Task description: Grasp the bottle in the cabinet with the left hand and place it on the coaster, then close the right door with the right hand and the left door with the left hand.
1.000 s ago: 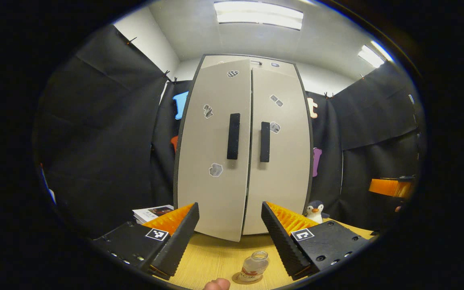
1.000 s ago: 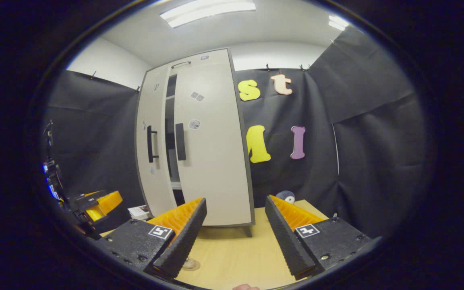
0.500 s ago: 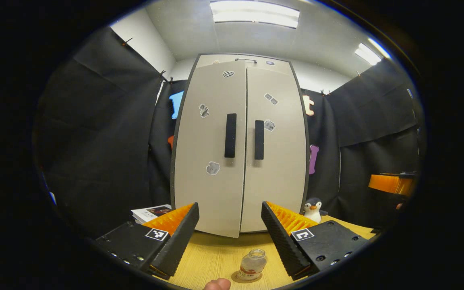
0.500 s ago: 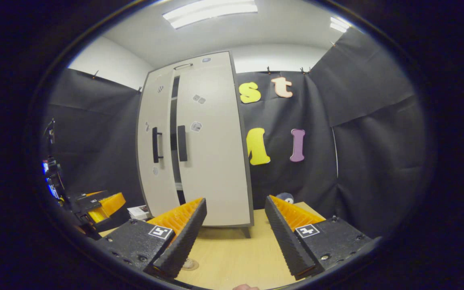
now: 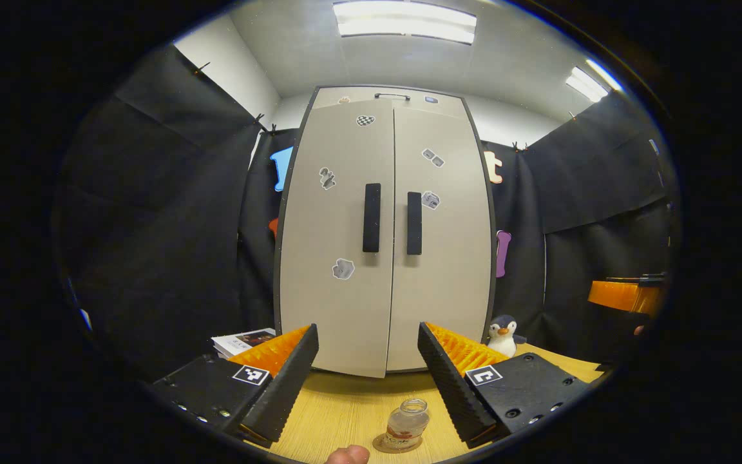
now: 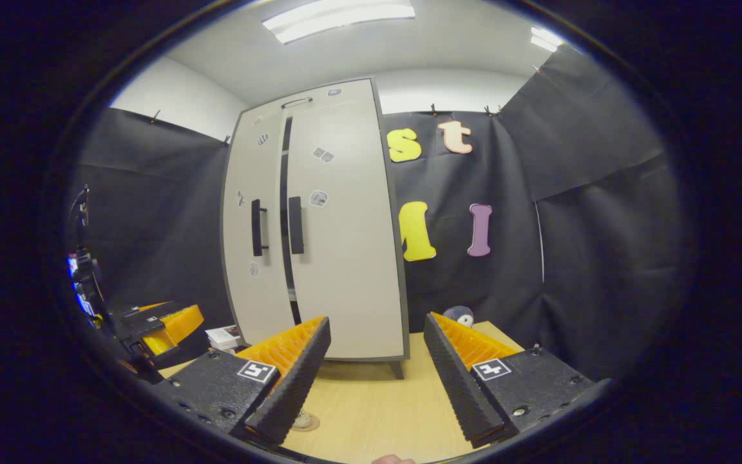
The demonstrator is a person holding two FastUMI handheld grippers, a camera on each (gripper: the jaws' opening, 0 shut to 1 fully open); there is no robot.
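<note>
The pale cabinet (image 5: pixel 384 245) stands ahead in the left gripper view, its two doors meeting at the middle with black handles side by side. In the right gripper view the left door (image 6: pixel 252 258) stands out slightly, leaving a thin dark gap beside the right door (image 6: pixel 345 258). A small clear bottle (image 5: pixel 408 422) stands upright on a round coaster (image 5: pixel 389 446) on the wooden table, low between my left gripper's fingers. My left gripper (image 5: pixel 368 386) is open and holds nothing. My right gripper (image 6: pixel 374 380) is also open and bare, with the coaster's edge (image 6: pixel 306 422) by its left finger.
A penguin plush (image 5: pixel 503 336) sits right of the cabinet, and a stack of books (image 5: pixel 242 340) lies to its left. The other gripper (image 6: pixel 158 322) shows far left in the right gripper view. Black cloth walls enclose the table (image 6: pixel 377 412).
The left door has swung inward, and the dark gap between the doors has narrowed to a sliver. Both grippers stayed open and nearly still.
</note>
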